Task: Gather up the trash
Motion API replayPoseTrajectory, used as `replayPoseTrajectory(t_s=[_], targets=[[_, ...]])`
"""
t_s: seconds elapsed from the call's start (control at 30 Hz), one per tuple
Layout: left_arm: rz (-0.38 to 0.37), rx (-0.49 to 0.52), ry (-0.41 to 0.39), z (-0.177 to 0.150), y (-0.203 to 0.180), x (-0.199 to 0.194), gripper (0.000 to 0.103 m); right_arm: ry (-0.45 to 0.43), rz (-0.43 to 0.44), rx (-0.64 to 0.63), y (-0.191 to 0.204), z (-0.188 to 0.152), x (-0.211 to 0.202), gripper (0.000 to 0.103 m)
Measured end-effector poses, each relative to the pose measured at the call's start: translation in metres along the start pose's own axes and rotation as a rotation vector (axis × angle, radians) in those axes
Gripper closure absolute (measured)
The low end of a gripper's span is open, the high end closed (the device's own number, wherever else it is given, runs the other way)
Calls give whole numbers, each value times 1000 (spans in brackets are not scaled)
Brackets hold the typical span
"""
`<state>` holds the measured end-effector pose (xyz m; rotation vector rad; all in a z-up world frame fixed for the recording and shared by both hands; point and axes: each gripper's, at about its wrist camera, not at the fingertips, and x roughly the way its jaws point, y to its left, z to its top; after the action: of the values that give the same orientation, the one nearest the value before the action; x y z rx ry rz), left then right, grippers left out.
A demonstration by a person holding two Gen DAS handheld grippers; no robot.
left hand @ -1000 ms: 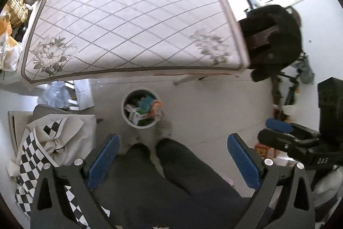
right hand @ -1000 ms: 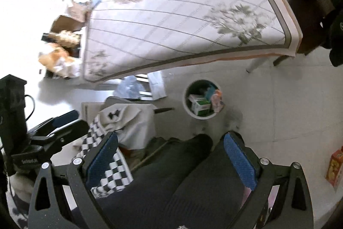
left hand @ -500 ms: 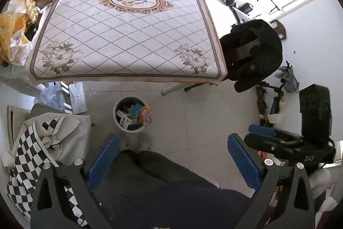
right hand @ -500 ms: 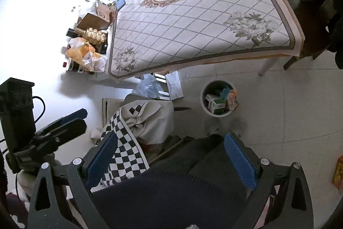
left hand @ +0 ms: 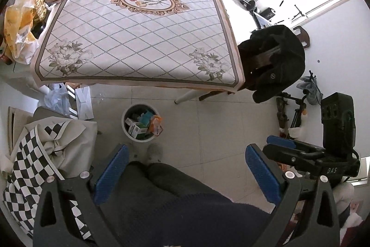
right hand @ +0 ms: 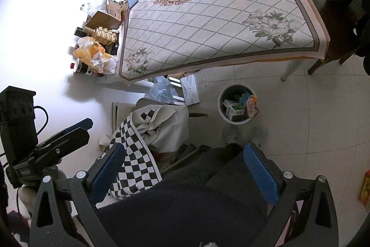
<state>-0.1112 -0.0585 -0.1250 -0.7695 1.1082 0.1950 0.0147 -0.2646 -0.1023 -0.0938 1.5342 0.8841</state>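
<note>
A white round trash bin (left hand: 126, 130) stands on the tiled floor in front of the table; it holds small boxes and an orange wrapper (left hand: 155, 124). It also shows in the right wrist view (right hand: 222, 116). My left gripper (left hand: 185, 168) is open and empty, high above the floor over the person's legs. My right gripper (right hand: 183, 166) is open and empty too, at like height. Each gripper shows in the other's view: the right one (left hand: 293, 149), the left one (right hand: 67, 133). The table (left hand: 138, 38) with the diamond-patterned cloth bears no trash.
A checkered cloth (left hand: 30, 154) lies over a seat at the left. A chair with a black coat (left hand: 272, 61) stands at the table's right end. Bags, boxes and bottles (right hand: 97, 48) crowd the wall left of the table. A plastic bag (left hand: 56, 100) lies under the table.
Both grippers have risen and drawn back from the table, so table and bin look smaller and farther. Both stay open and empty.
</note>
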Motion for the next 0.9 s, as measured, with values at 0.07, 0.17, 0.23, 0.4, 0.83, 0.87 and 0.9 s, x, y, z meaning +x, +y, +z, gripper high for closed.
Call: replayPoseTrajectory(t_s=[0.07,0.17,0.23,0.4,0.83,0.87,0.9], targets=[[0,2,2,0,0,0,0,1,6,2,0,0,0,0],[-2,6,2,0,-1,1,0,0,8,5,0,0,0,0],[-3,6,0,2,-4,2,0,-1,7,2,-1,2,-1,0],[-2,6,0,8,-11,5,0,2,13,2,-7,7,-4,0],[-6,19,20,16,-21,12,0,3,9,6,-8,10,-6,0],[-6,19,22,17,-21,13,0,4,10,7,-10,12,-7,0],[-5,20,25,18,-22,14,0,3,7,5,-10,12,-7,0]])
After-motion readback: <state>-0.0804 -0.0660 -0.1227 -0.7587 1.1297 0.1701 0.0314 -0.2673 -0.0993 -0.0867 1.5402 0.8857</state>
